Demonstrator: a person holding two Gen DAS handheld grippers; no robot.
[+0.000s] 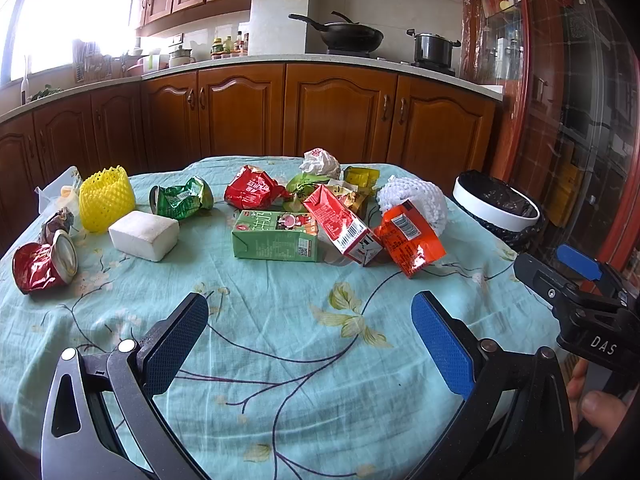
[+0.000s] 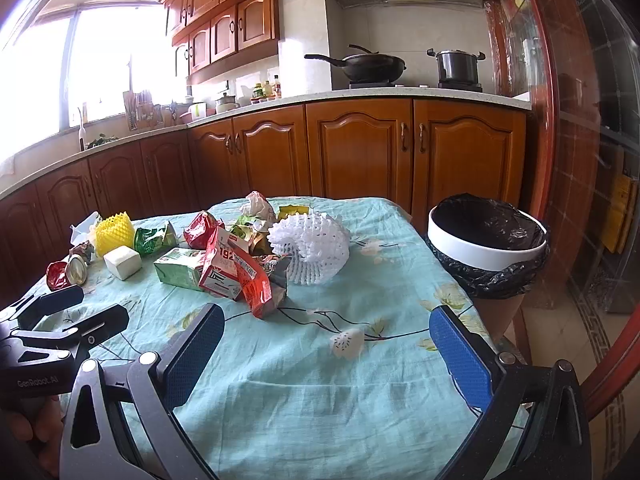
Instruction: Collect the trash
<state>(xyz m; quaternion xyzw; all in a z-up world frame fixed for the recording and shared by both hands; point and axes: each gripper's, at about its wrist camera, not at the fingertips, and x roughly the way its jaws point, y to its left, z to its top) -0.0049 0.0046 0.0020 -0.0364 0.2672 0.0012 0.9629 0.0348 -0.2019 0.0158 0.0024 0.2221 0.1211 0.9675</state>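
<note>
Trash lies across a table under a teal floral cloth (image 1: 280, 360). A green carton (image 1: 276, 236), a red carton (image 1: 340, 224), an orange wrapper (image 1: 410, 236) and a white foam net (image 1: 416, 200) cluster at the middle. To the left sit a white foam block (image 1: 144, 234), a yellow foam net (image 1: 106, 198), a crushed green can (image 1: 182, 198) and a crushed red can (image 1: 44, 260). My left gripper (image 1: 310, 340) hovers open over the near cloth, holding nothing. My right gripper (image 2: 326, 356) is open too, near the table's right edge. A white bin with a black liner (image 2: 486, 242) stands off the table's right side.
A crumpled white paper (image 1: 320, 162), a red wrapper (image 1: 252, 190) and yellow packets (image 1: 362, 178) lie at the table's far side. Wooden kitchen cabinets (image 1: 340, 112) run behind, with a wok (image 1: 348, 34) and a pot (image 1: 434, 46) on the stove. A glass door (image 2: 600, 160) is on the right.
</note>
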